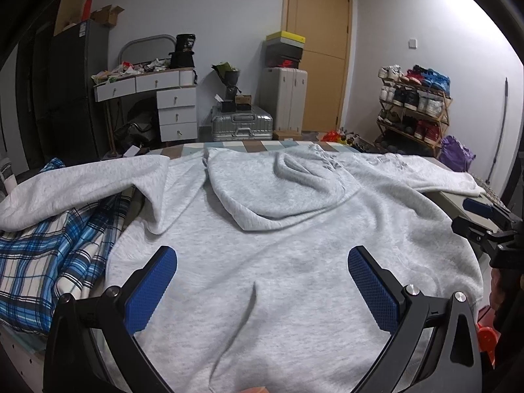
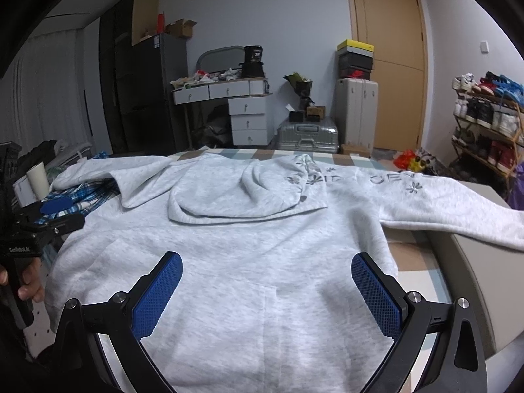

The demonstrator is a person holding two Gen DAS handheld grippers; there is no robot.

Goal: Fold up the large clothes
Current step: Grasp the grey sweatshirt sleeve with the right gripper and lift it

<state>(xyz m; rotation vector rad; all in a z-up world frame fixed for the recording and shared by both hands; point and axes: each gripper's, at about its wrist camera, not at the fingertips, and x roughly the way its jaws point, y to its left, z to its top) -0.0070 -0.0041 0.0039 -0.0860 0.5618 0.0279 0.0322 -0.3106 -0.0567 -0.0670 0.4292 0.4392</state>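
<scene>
A grey hoodie is lying flat on the bed, its long axis running straight away from both tongs: hem nearest, hood at the far end, sleeves spreading out to either side. The left tongs are hovering spread wide above the hem, gripping nothing, with a plaid cloth off to their left. The right tongs are hanging likewise released over the hem, with the lettered sleeve stretching away to their right

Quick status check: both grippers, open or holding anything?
Left gripper: open, empty, above the grey hoodie.
Right gripper: open, empty, above the hoodie.
</scene>
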